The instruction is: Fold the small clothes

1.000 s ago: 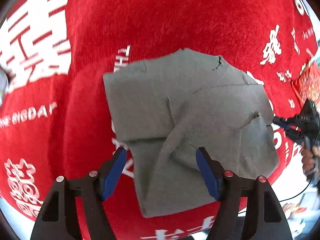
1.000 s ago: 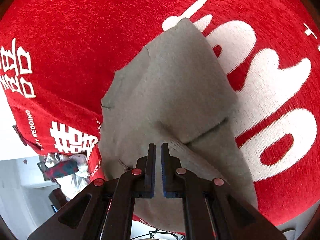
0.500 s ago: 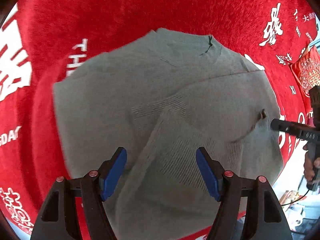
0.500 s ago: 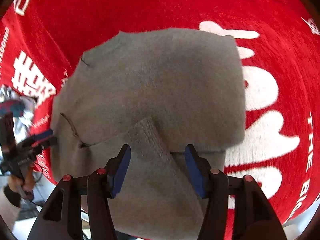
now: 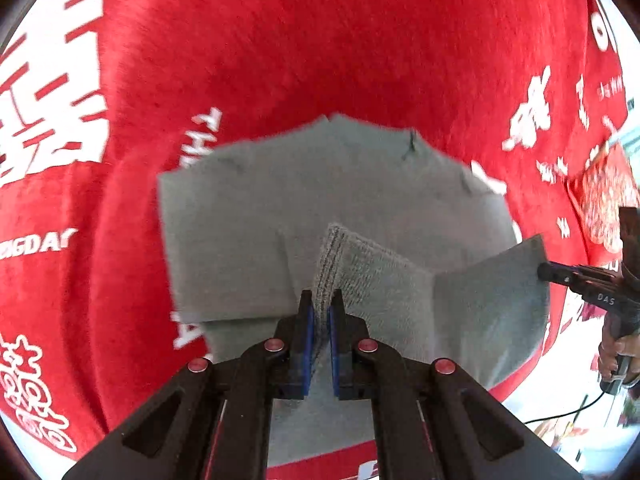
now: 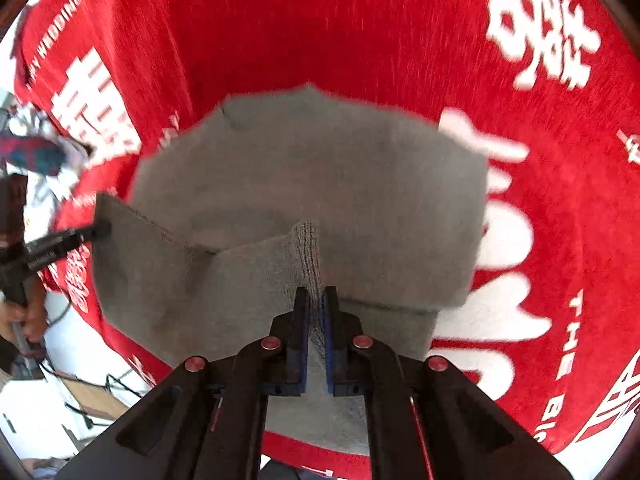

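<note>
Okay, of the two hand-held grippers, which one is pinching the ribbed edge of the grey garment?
Both. The left hand-held gripper and the right hand-held gripper are each shut on the ribbed hem of the grey garment, at opposite ends of it, over the red cloth.

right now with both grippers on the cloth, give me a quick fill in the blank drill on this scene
1. The garment being folded is ____ in colour.
2. It lies on a ____ cloth printed with white lettering.
3. The left gripper is shut on the garment's ____ hem.
4. The right gripper is ____ on the same garment.

Missing words: grey; red; ribbed; shut
</note>
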Demonstrator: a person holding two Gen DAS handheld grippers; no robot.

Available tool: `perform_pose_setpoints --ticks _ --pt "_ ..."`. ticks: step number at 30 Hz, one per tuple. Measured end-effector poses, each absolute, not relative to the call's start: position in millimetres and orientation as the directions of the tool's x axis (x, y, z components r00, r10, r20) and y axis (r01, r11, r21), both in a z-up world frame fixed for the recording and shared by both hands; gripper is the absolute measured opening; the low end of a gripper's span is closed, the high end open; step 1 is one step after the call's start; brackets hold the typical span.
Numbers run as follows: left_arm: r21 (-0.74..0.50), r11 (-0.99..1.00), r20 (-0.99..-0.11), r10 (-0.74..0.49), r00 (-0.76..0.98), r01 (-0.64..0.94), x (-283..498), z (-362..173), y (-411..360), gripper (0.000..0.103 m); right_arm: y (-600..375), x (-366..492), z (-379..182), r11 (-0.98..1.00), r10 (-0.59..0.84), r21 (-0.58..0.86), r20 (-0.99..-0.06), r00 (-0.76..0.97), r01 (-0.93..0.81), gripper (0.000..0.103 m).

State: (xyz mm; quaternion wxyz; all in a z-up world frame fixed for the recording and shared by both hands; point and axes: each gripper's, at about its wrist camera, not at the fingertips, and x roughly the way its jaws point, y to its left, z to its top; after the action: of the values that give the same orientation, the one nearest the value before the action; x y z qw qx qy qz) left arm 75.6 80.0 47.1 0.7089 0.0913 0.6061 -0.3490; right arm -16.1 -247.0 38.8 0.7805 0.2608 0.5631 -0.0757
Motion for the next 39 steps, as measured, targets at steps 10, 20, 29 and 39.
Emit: perform_pose_setpoints --ticks 10,20,29,39 --pt "-0.233 0.792 -0.893 -0.404 0.198 0.565 157 57 49 0.008 -308 79 28 0.843 0.087 0.295 -0.900 0.427 0.450 0.007" --pt "-0.107 0.851 -0.960 -0.222 0.168 0.513 190 -51 12 0.008 -332 119 -87 0.768 0.139 0.285 -0.948 0.285 0.573 0.007" --pt "0.013 0.906 -0.960 -0.107 0.258 0.424 208 -47 34 0.049 -332 114 -76 0.760 0.004 0.150 -0.974 0.226 0.632 0.032" --pt "-0.085 0.890 -0.970 -0.176 0.165 0.447 151 -9 74 0.049 -282 49 -26 0.760 0.093 0.265 -0.948 0.303 0.593 0.034"
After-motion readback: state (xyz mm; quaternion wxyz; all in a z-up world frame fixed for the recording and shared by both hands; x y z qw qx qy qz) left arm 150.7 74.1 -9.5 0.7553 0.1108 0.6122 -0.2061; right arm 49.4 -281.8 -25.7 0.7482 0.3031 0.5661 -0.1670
